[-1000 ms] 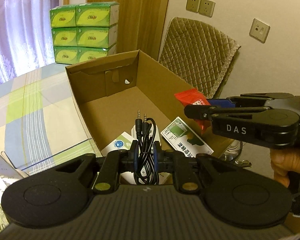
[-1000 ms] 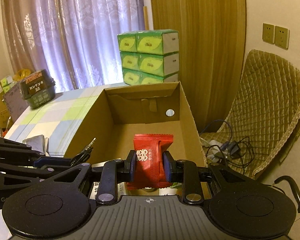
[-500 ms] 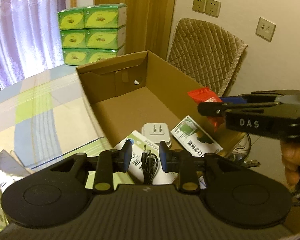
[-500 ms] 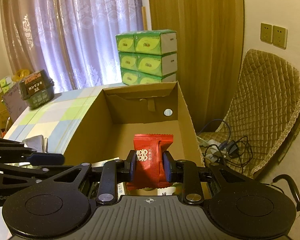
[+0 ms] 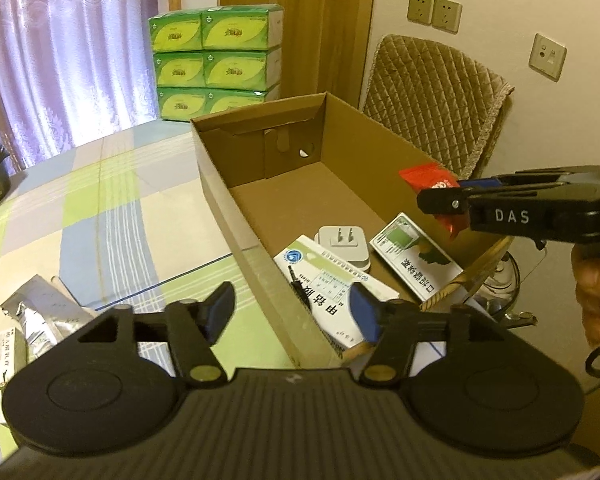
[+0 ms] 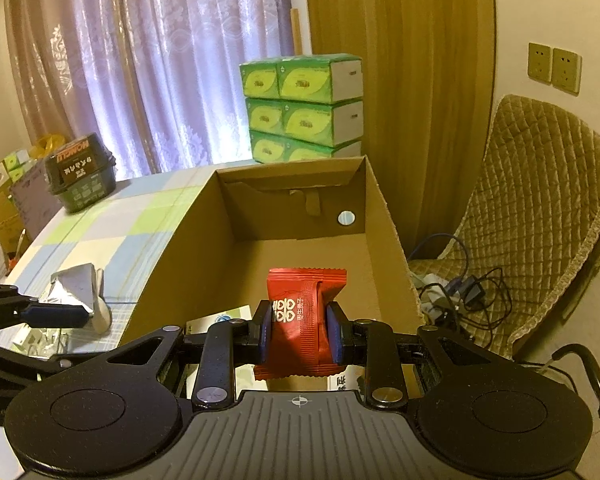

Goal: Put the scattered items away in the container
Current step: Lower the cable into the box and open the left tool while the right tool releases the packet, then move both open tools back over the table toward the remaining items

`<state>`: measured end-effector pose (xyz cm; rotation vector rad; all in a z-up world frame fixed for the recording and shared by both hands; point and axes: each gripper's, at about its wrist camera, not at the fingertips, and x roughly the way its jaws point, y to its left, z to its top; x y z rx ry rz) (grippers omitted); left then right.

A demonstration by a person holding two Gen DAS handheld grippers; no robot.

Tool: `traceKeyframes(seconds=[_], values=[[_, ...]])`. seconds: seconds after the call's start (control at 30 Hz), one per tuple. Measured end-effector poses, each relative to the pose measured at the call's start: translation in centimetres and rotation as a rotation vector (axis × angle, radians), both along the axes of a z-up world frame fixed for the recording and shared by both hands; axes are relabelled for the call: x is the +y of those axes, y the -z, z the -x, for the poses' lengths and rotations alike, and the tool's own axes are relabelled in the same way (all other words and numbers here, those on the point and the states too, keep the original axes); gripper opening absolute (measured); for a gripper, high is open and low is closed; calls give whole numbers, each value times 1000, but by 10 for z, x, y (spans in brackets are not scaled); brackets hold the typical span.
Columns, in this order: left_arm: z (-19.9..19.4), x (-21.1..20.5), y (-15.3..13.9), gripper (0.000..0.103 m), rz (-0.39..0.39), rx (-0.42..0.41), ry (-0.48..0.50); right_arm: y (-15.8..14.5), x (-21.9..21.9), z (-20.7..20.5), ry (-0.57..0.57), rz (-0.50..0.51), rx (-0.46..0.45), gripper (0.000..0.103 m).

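Observation:
The open cardboard box (image 5: pixel 260 264) stands on the table's right side. Inside lie a white plug adapter (image 5: pixel 344 240), two white medicine boxes (image 5: pixel 416 256) and a black audio cable (image 5: pixel 298 284), mostly hidden behind the near wall. My left gripper (image 5: pixel 291 292) is open and empty, straddling the box's near left wall. My right gripper (image 6: pixel 300 332) is shut on a red snack packet (image 6: pixel 304 312) held above the box's near end. In the left wrist view it reaches in from the right, with the red snack packet (image 5: pixel 428 178) in it.
A silver foil pouch (image 5: pixel 40 312) and a small carton lie on the checked tablecloth (image 5: pixel 100 208) left of the box. Green tissue boxes (image 6: pixel 304 108) are stacked behind it. A dark basket (image 6: pixel 80 176) sits far left, and a quilted chair (image 6: pixel 540 200) with floor cables is at right.
My left gripper has opened and let the black cable fall into the box, then drawn back and left over the box's wall. The right gripper still holds the red packet.

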<state>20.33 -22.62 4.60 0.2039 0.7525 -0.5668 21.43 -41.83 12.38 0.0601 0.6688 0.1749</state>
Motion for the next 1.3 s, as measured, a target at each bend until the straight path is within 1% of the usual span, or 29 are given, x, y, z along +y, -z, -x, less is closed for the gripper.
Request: traceKeyframes(seconds=[0.1,0.27,0.37,0.57,0.6,0.63,0.67,0.73,1.03,1.17,1.3], values=[[2,0,0,69,-10,-9,6,1,1,-1,-1,-1,2,31],[3,1,0,78,-5,-10,-1,1,3,-3,-2,-3,6,31],[2,4,-1,79,-3,-15,-11,1,5,-4,-4,-1,-2,31],[3,10,1,79,-2,-9,-20,-1,3,-8,-12,-26,-22,32],[3,11,2,79,-1,-7,-23,-2,3,-8,-9,-27,-25,33],[3,12,2,79,0,-6,-27,-3,3,-8,-6,-27,-27,57],[4,14,2,79,1,-4,-30,-3,2,-7,2,-29,-33,84],[5,18,3,79,4,-3,-39,-6,0,-3,17,-33,-61,85],[13,36,3,81,11,-1,-77,-16,-1,5,21,-44,-63,85],[21,48,0,84,19,-7,-90,-24,6,13,10,-52,-78,85],[33,67,0,86,33,7,-113,-33,21,22,-18,-59,-94,85]])
